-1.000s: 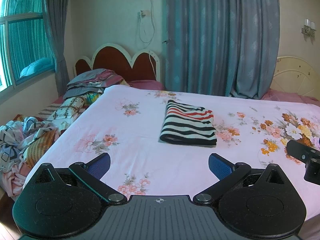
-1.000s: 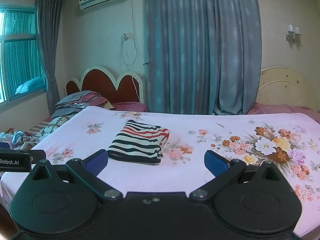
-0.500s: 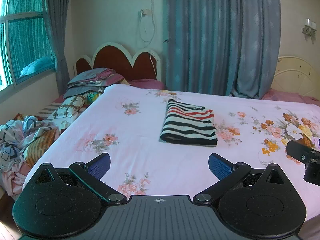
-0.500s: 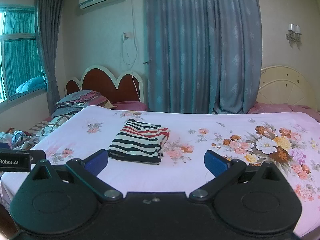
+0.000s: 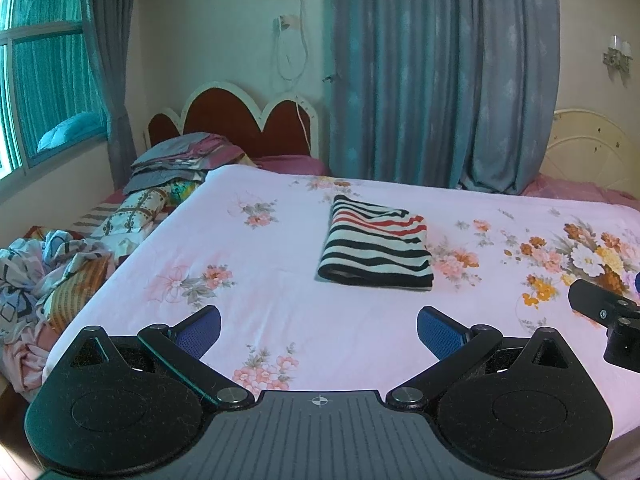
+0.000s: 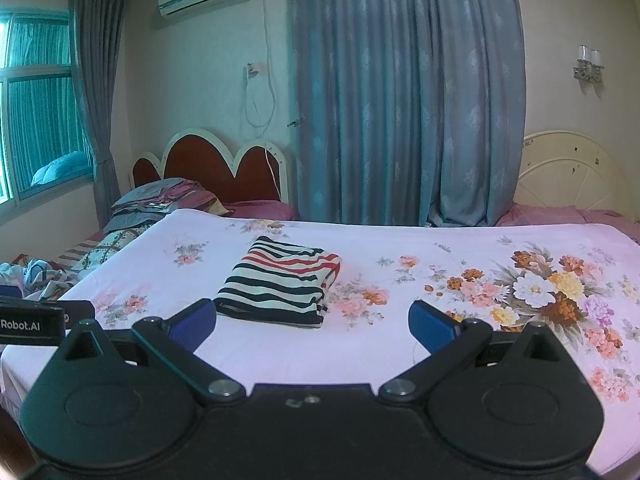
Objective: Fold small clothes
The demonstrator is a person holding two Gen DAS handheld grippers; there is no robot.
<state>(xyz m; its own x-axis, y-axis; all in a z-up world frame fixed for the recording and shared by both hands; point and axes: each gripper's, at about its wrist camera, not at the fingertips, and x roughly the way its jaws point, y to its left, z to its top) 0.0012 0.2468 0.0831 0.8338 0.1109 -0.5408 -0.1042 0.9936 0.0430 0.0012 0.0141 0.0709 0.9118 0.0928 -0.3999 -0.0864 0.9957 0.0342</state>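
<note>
A striped garment, black, white and red, lies folded into a flat rectangle in the middle of the pink floral bed sheet. It also shows in the right wrist view. My left gripper is open and empty, held above the near part of the bed, short of the garment. My right gripper is open and empty, just in front of the garment's near edge. The right gripper's body shows at the right edge of the left wrist view.
A heap of loose clothes lies at the left of the bed. Stacked bedding sits by the red headboard. Blue curtains hang behind. A second, cream headboard stands at the far right.
Both grippers stay open and nearly still. The views have shifted only slightly; the folded garment has not moved.
</note>
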